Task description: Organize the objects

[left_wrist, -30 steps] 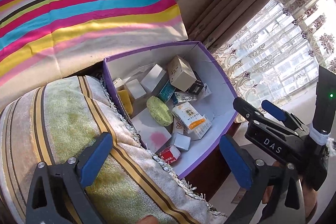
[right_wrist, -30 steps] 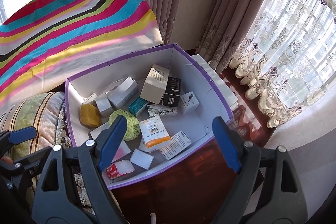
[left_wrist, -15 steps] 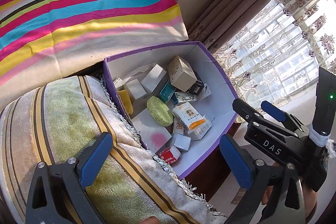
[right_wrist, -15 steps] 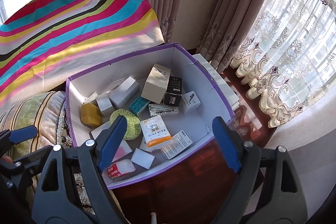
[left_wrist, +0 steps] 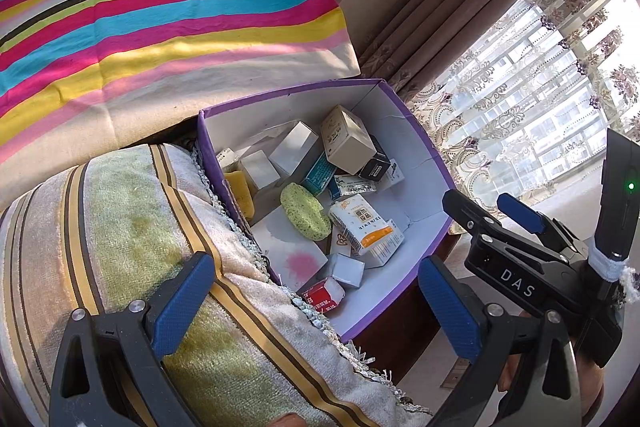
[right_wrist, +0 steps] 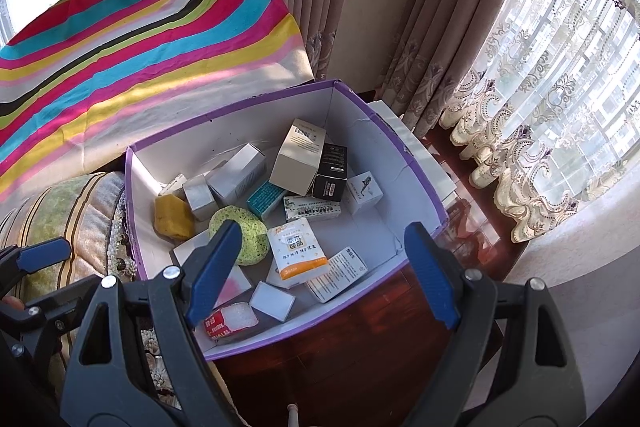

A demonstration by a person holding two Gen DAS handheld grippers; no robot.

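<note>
A purple-rimmed cardboard box (right_wrist: 416, 163) (left_wrist: 416, 143) stands on a dark wooden table (right_wrist: 352, 351). It holds several small cartons, a green sponge (right_wrist: 246, 233) (left_wrist: 306, 213), a yellow sponge (right_wrist: 172, 217), a white-and-orange packet (right_wrist: 298, 251) (left_wrist: 366, 227) and a red-and-white pack (right_wrist: 230, 319). My right gripper (right_wrist: 320, 275) is open and empty, hovering above the box's near edge. My left gripper (left_wrist: 316, 303) is open and empty, over the cushion left of the box. The right gripper also shows in the left wrist view (left_wrist: 492, 211).
A striped green-and-beige cushion (left_wrist: 120, 227) with a fringe lies against the box's left side. A rainbow-striped cloth (left_wrist: 160, 7) covers the seat behind. Brown curtains (right_wrist: 360, 7) and lace curtains (right_wrist: 540, 107) hang at the right.
</note>
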